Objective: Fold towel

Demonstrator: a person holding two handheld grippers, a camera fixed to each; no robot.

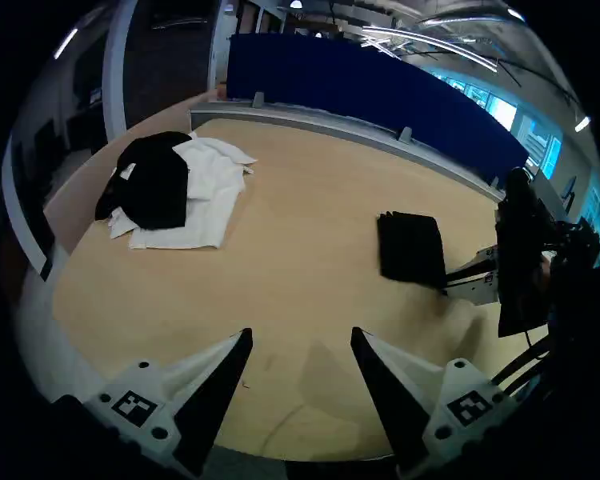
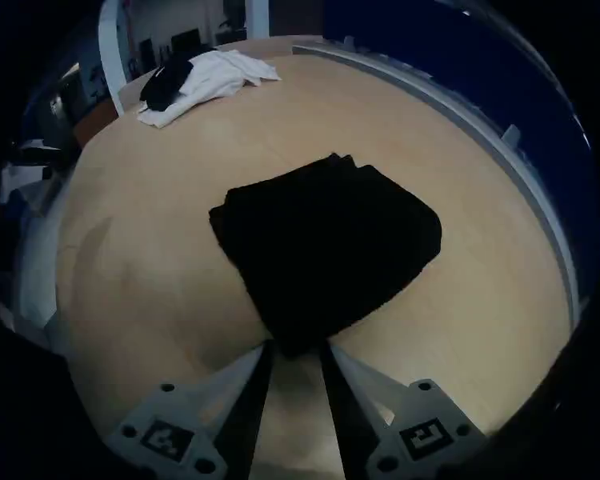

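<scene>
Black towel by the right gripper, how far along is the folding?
Done: the black towel lies folded into a compact stack on the table. In hand: the right gripper pinches its near corner; the left gripper hangs open. Left: the crumpled pile of white and black cloths at the far end looks unfolded.

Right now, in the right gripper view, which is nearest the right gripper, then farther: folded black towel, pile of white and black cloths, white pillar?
1. Folded black towel: at the right gripper, edge between its jaws.
2. Pile of white and black cloths: wooden table's far end, upper left.
3. White pillar: beyond the table, behind the pile.
</scene>
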